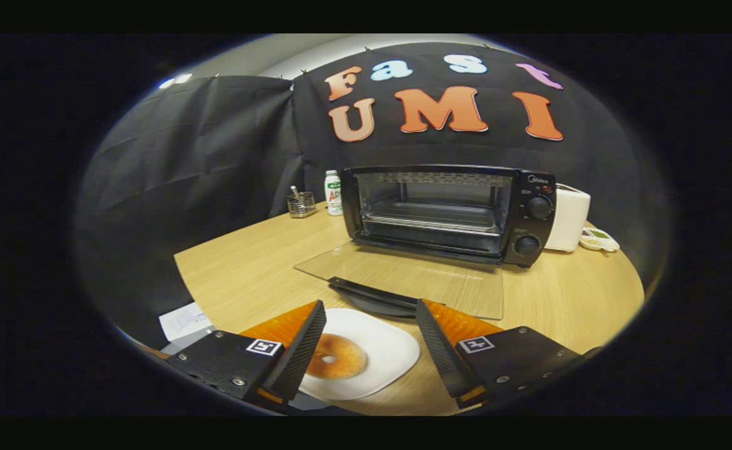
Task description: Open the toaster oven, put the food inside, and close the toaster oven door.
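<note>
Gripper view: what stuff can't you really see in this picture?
- Donut: its near edge is hidden behind a finger of the open tongs.
- White plate: its near rim is cut off by the fingers.
- Toaster oven: the knob markings are too small to read.
- White appliance: mostly hidden behind the oven.
- Bottle and wire holder: too small to tell the contents.

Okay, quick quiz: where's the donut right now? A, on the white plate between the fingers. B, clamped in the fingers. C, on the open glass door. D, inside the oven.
A: the donut lies on the white plate, between the open hand-held gripper's fingers, untouched.
</note>
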`<action>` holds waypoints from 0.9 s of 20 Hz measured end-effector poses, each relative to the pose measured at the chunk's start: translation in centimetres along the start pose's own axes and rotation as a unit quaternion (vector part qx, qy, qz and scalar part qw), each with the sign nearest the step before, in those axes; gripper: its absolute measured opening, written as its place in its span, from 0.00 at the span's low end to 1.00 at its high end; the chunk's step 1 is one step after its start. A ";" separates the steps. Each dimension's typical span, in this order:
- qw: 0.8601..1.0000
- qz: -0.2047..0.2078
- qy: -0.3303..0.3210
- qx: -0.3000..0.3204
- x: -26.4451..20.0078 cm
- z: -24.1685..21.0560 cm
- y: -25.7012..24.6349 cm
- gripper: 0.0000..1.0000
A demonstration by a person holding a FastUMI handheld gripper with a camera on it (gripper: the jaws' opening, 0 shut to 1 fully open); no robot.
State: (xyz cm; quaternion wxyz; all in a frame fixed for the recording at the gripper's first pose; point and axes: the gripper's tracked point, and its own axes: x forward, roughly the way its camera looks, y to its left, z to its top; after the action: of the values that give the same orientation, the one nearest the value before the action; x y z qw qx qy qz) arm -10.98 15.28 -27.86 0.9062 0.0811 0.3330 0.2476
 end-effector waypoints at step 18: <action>0.995 0.011 0.092 -0.046 0.7 -6.8 2.3 0.96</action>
State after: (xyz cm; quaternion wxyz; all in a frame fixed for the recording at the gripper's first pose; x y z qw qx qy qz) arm -15.77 17.50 -32.72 0.8718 0.0197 0.4022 0.2788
